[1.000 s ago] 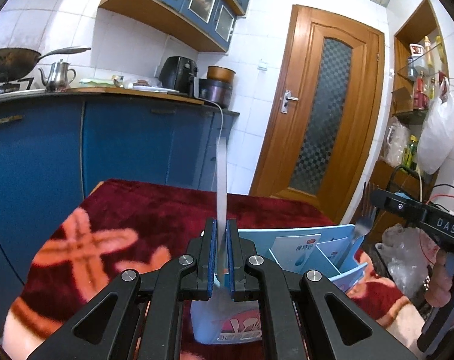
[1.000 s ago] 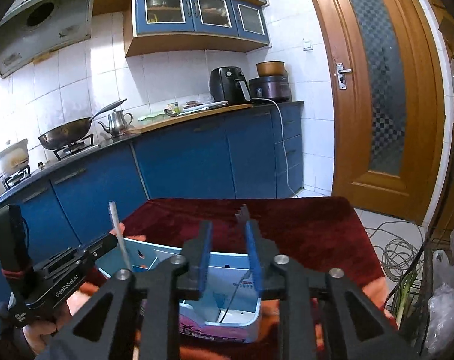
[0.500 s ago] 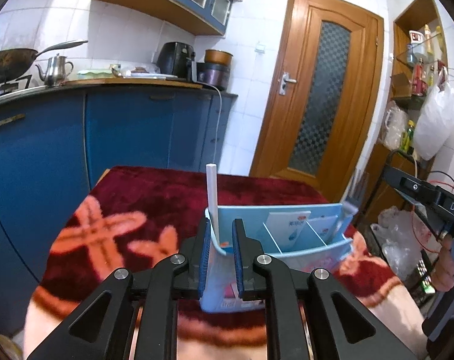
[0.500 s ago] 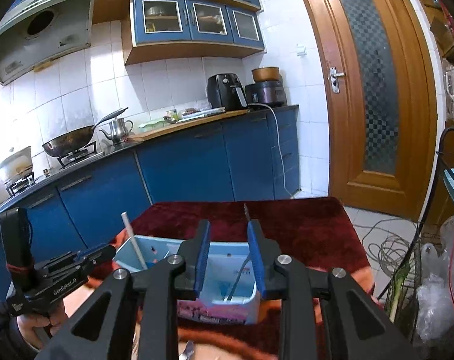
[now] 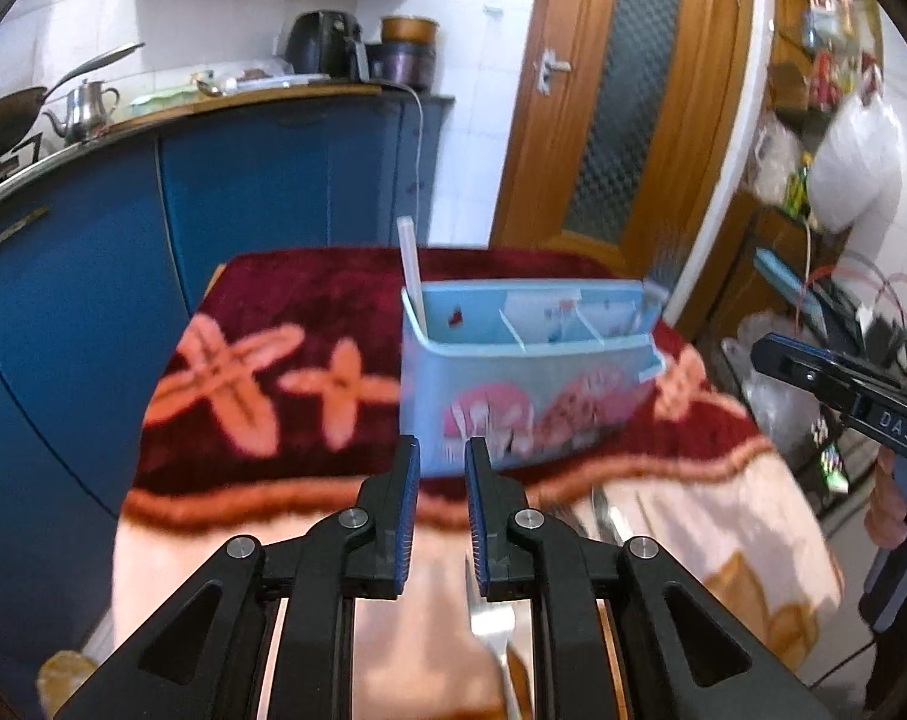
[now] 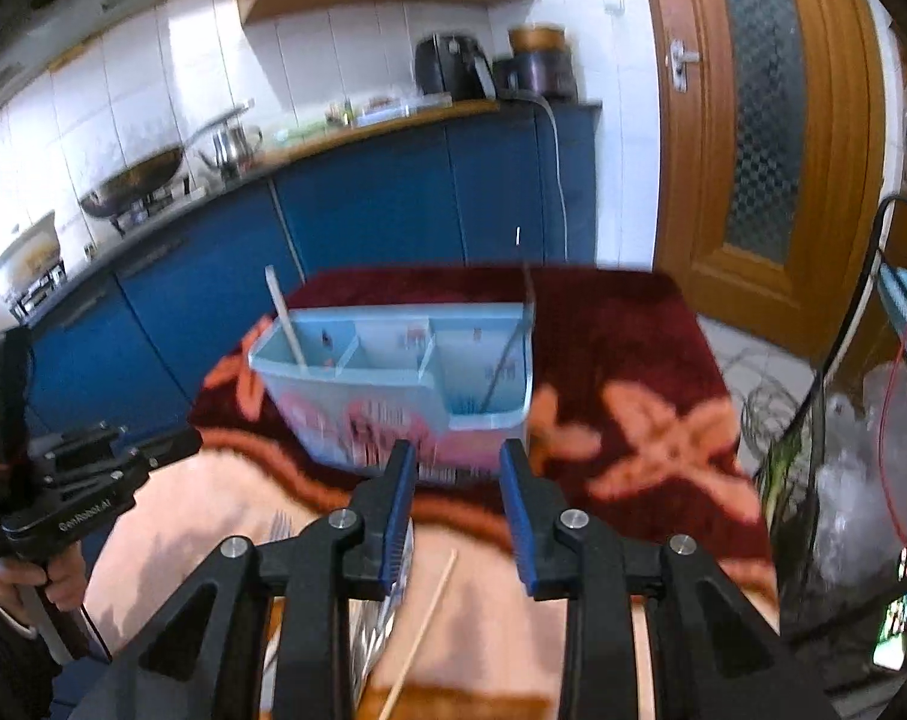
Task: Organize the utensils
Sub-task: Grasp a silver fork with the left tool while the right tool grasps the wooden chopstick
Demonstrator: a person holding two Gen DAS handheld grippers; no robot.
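On the body of my right gripper [image 5: 771, 354], seen from the left camera, I read "DAS". From the right camera, the side of my left gripper [image 6: 180, 441] carries a white label that looks like "GenRobot.AI". The light blue utensil caddy [image 5: 531, 384] has pink printing on its front and small printed marks inside, all too blurred to read.

The caddy stands on a red blanket with orange flowers [image 5: 255, 360], ahead of both grippers. A white utensil handle [image 5: 410, 267] leans in its left end compartment, and a metal fork [image 6: 510, 354] stands in the right end one.

My left fingers are a narrow gap apart with nothing between them; my right fingers are spread wider, also empty.

Only the left camera shows a silver spoon [image 5: 494, 621] lying just under my left fingers. Only the right camera shows a wooden chopstick [image 6: 423, 624] and another fork [image 6: 279, 525] lying on the pale part of the blanket.
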